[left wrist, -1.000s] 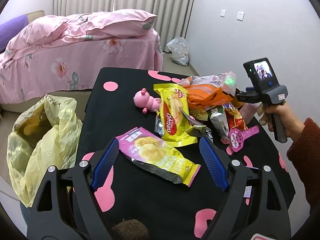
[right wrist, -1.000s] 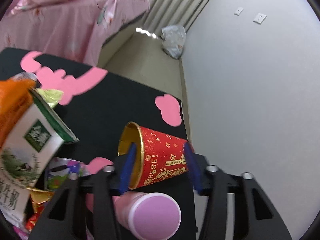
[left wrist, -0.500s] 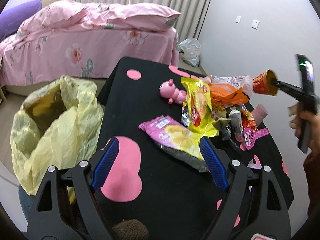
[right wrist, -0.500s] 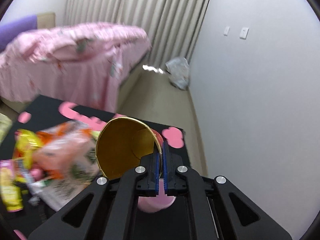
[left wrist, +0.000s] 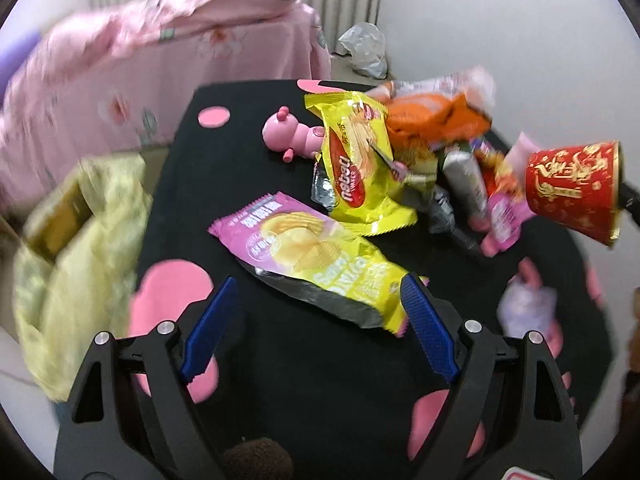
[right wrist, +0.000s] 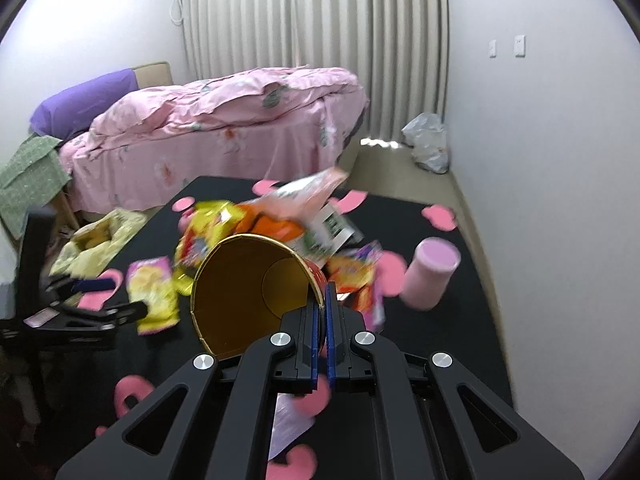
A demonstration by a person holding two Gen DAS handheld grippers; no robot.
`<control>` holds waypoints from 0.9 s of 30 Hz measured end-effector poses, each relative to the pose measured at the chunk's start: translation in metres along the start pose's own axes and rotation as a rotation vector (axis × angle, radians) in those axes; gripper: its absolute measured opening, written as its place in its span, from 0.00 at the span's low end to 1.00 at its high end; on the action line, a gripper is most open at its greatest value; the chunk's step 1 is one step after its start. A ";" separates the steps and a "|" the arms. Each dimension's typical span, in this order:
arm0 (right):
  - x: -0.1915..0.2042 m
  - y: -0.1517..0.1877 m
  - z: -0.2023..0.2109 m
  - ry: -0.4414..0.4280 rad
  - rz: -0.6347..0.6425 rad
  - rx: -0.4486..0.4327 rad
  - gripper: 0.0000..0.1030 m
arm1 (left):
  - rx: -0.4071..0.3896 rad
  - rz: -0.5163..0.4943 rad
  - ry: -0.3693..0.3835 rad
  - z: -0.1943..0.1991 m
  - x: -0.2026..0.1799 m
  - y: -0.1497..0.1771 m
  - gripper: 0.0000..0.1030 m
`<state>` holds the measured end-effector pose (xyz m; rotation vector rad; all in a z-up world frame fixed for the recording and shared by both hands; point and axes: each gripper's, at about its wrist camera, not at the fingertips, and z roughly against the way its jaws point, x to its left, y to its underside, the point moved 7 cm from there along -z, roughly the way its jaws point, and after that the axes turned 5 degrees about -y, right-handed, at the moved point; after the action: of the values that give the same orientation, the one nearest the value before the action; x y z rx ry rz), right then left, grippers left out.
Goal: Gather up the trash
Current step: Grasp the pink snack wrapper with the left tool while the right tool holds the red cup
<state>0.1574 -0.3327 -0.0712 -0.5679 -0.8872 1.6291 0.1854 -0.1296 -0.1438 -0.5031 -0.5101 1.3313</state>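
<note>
A red paper cup (right wrist: pixel 248 288) with a gold inside hangs in the air above the black table (right wrist: pixel 420 216), mouth towards the camera. My right gripper (right wrist: pixel 322 296) is shut on the cup's rim. From the left wrist view the same cup (left wrist: pixel 572 188) floats at the right, over the wrapper pile. My left gripper (left wrist: pixel 318 320) is open just above a pink and yellow chip bag (left wrist: pixel 316 252), whose near end lies between the blue pads (left wrist: pixel 208 328) without touching them. A yellow snack bag (left wrist: pixel 356 160) and an orange bag (left wrist: pixel 432 120) lie behind it.
A yellow trash bag (left wrist: pixel 76 240) stands open beside the table's left edge. A pink pig toy (left wrist: pixel 288 136) and a pink tumbler (right wrist: pixel 430 276) lie on the table. A pink bed (right wrist: pixel 224 128) stands behind, and a grey plastic bag (right wrist: pixel 428 148) lies by the curtain.
The right gripper closed on the cup's rim, lifted it off the table and swung it left over the pile. The left gripper dipped towards the pink and yellow chip bag.
</note>
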 end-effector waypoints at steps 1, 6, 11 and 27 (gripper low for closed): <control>0.006 0.008 -0.002 -0.024 -0.001 0.013 0.04 | -0.005 -0.013 -0.011 0.001 0.001 0.002 0.77; 0.021 0.036 -0.014 -0.042 0.017 0.041 0.04 | 0.016 0.021 -0.017 0.000 0.035 0.017 0.77; 0.030 0.051 -0.020 -0.055 0.027 0.050 0.04 | -0.008 0.135 0.012 0.013 0.071 0.019 0.77; 0.005 0.053 0.022 -0.009 -0.036 -0.047 0.04 | 0.087 0.290 0.085 -0.020 0.018 -0.005 0.53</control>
<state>0.1081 -0.3376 -0.0996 -0.5747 -0.9398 1.5833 0.2045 -0.1134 -0.1559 -0.5748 -0.3149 1.5939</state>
